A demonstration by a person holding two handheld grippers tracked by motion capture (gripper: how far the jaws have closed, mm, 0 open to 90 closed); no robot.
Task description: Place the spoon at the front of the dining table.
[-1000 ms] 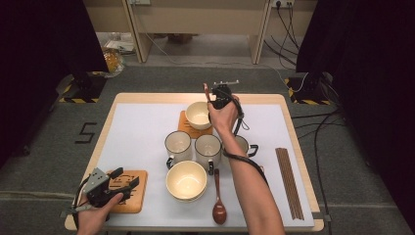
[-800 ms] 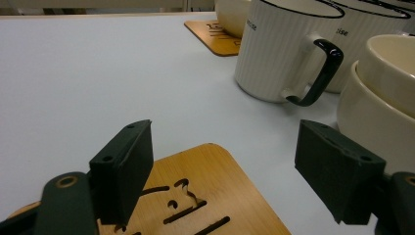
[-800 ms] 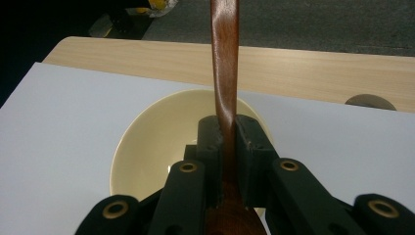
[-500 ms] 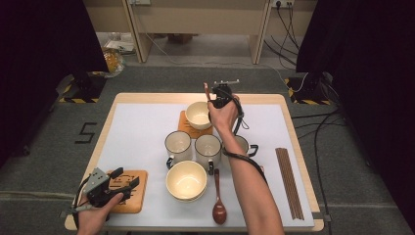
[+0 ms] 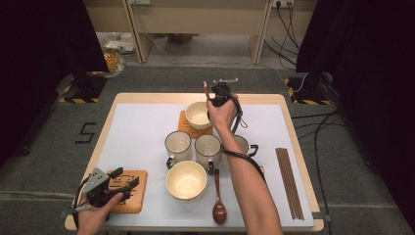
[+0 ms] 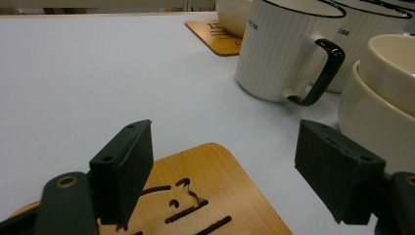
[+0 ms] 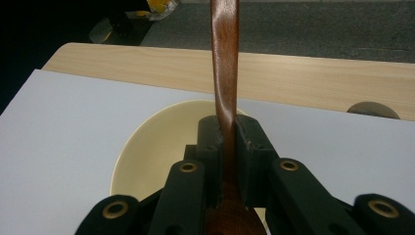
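**Spoon held upright over the far bowl**

Spoon (image 7: 224, 73) of dark wood stands clamped between the jaws of the right gripper (image 7: 226, 134), its handle pointing up, directly above the cream bowl (image 5: 198, 114) on the far coaster (image 5: 184, 125). Nearer the person, the left gripper (image 6: 230, 171) hovers over a bamboo coaster (image 6: 205, 196) at the table's (image 5: 147, 98) front-left corner, jaws spread wide and holding nothing. Three mugs (image 5: 177, 145), another bowl (image 5: 185, 179), a second spoon (image 5: 219, 205) and chopsticks (image 5: 288, 181) lie between.
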